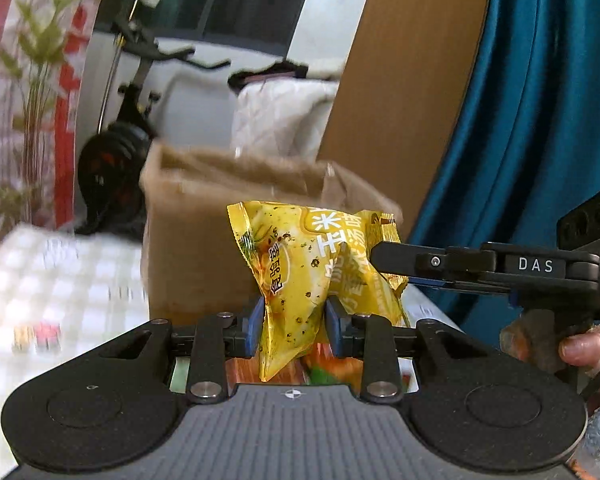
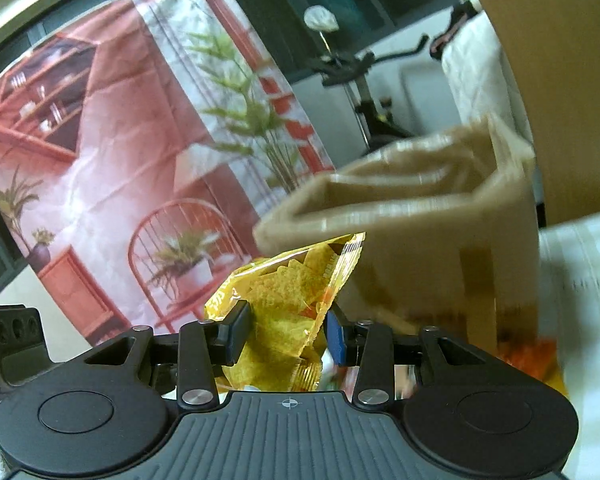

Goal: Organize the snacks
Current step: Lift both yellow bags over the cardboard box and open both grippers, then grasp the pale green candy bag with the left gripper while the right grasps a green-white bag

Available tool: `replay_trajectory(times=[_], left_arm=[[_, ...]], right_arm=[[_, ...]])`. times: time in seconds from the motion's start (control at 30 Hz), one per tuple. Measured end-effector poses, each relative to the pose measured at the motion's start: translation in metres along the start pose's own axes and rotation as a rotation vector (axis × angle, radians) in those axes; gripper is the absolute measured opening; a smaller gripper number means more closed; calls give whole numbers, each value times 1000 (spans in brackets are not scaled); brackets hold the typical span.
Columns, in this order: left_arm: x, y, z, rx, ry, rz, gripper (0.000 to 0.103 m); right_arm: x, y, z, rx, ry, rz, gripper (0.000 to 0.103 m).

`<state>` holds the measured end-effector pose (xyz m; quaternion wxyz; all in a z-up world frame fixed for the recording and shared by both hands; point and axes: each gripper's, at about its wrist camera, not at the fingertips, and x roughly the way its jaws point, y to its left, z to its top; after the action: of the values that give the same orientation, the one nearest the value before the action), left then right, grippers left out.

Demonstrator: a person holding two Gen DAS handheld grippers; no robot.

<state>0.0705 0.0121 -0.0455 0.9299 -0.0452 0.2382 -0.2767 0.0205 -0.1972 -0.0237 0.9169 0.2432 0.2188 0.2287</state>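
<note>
A yellow snack bag [image 1: 300,248] hangs in the air in front of an open brown cardboard box [image 1: 192,240]. My left gripper [image 1: 295,320] is shut on its lower part, the blue pads pinching the crumpled foil. My right gripper [image 1: 384,260] comes in from the right, and its fingers clamp the bag's right edge. In the right wrist view the right gripper [image 2: 286,332] is shut on the same yellow bag [image 2: 292,280], with the box [image 2: 420,248] just behind it, its top open. The body of the left gripper shows at that view's left edge.
The box stands on a table with a white checked cloth [image 1: 60,280]. Orange and green snack packs [image 1: 332,368] lie below the held bag. A hand [image 1: 580,348] holds the right gripper's handle. A teal curtain [image 1: 540,120], an exercise bike [image 1: 128,140] and a printed backdrop [image 2: 100,140] stand behind.
</note>
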Motion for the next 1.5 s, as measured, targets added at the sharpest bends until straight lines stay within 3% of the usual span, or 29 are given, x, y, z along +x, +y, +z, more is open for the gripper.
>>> replay_trajectory(times=[0.3, 0.43, 0.53, 0.6, 0.63, 0.73, 0.8, 0.97, 1.23, 1.5], left_arm=[[57, 4, 66, 58, -51, 32, 34], [90, 11, 83, 40, -33, 49, 36], [104, 18, 90, 5, -19, 83, 43], [107, 25, 90, -31, -10, 119, 56], [104, 30, 90, -48, -12, 121, 57], [88, 47, 90, -62, -7, 97, 57], [75, 58, 88, -68, 5, 121, 57], [31, 80, 75, -75, 32, 123, 57], [-19, 107, 32, 2, 100, 166, 57], [-27, 150, -20, -65, 198, 149, 57]], right_arm=[[43, -35, 83, 11, -102, 8, 37], [67, -61, 99, 103, -138, -18, 39], [84, -78, 99, 177, -150, -76, 44], [90, -83, 95, 184, -148, -142, 54], [89, -83, 90, 175, -153, -169, 58], [80, -80, 82, 128, -168, -185, 59], [73, -76, 77, 98, -171, -191, 59], [61, -42, 65, -12, -132, -152, 59], [87, 21, 8, -139, 27, -67, 59], [141, 61, -68, -107, 218, -74, 61]])
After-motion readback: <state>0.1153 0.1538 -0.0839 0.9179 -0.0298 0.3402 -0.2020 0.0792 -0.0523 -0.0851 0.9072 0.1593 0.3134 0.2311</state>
